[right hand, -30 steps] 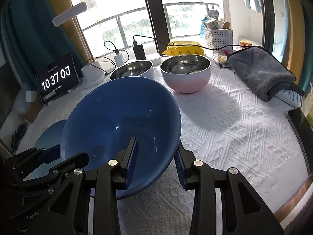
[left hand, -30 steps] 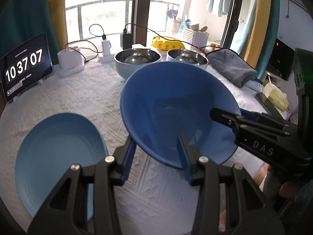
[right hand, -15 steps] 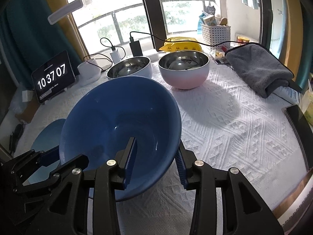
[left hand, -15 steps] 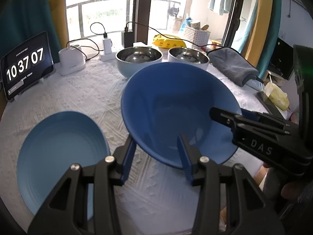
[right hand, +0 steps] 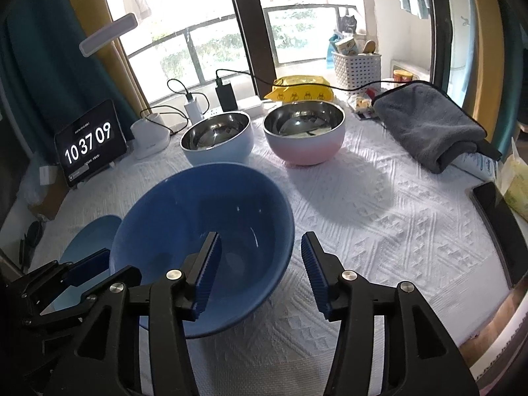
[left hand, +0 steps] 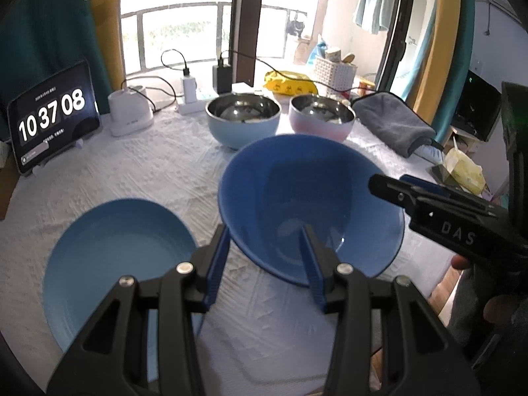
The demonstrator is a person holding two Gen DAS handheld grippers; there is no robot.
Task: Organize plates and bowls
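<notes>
Dark blue bowl [right hand: 204, 247] set upright on the white tablecloth [right hand: 379, 231], sorting barely begun.

The bowl's mouth faces up; being round, it has no long axis. The right gripper [right hand: 260, 269] is opening, its pads straddling the bowl's near rim without pressing it. The left gripper [left hand: 265, 262] also straddles the rim, half open; whether it grips, I cannot tell. Left of the bowl lies a light blue plate [left hand: 118, 264]; behind it stand a pale blue steel bowl [right hand: 217, 142] and a pink steel bowl [right hand: 305, 135], all separate, nothing stacked.

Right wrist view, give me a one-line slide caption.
Right gripper opening astride the dark blue bowl rim, steel-lined bowls behind on the white cloth.
</notes>
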